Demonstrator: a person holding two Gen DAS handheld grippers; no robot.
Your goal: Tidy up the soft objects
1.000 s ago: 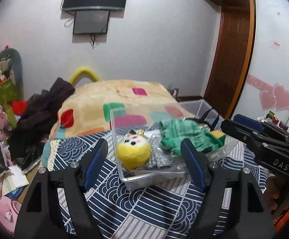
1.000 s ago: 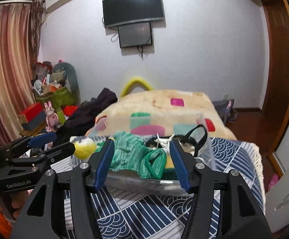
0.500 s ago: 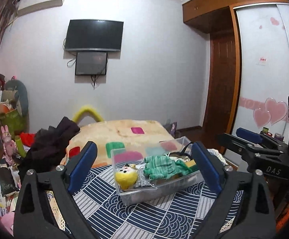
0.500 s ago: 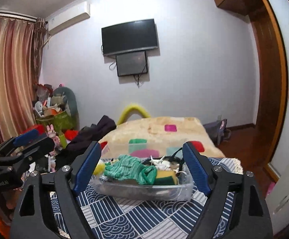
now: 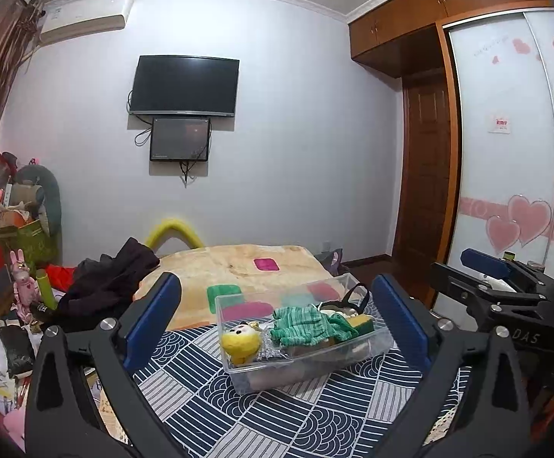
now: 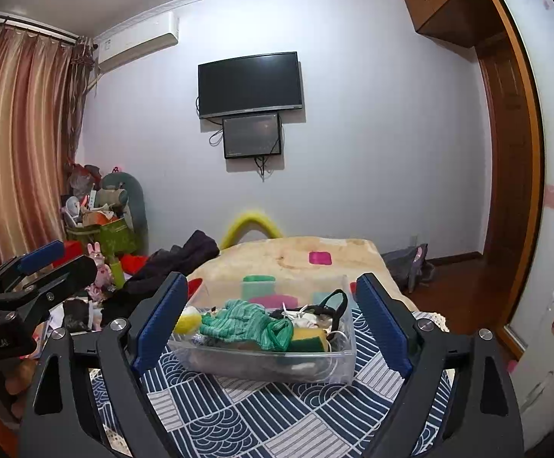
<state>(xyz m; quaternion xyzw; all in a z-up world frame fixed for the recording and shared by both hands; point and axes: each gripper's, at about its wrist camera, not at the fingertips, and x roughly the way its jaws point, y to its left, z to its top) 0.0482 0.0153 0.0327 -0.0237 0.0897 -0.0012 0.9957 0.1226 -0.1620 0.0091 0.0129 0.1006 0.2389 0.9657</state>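
We have drawn both hand-held grippers back: the left hand-held gripper (image 5: 277, 320) and right hand-held gripper (image 6: 271, 320) now gape wide, holding nothing. The clear bin (image 5: 368, 347) of soft things sits farther ahead of them on the bed, so sorting looks finished.

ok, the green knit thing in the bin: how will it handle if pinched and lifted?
The green knit lies crumpled, so it is probably floppy and will drape. Likely light. It overlaps the sponge and sits near a white cord, so it may drag them.
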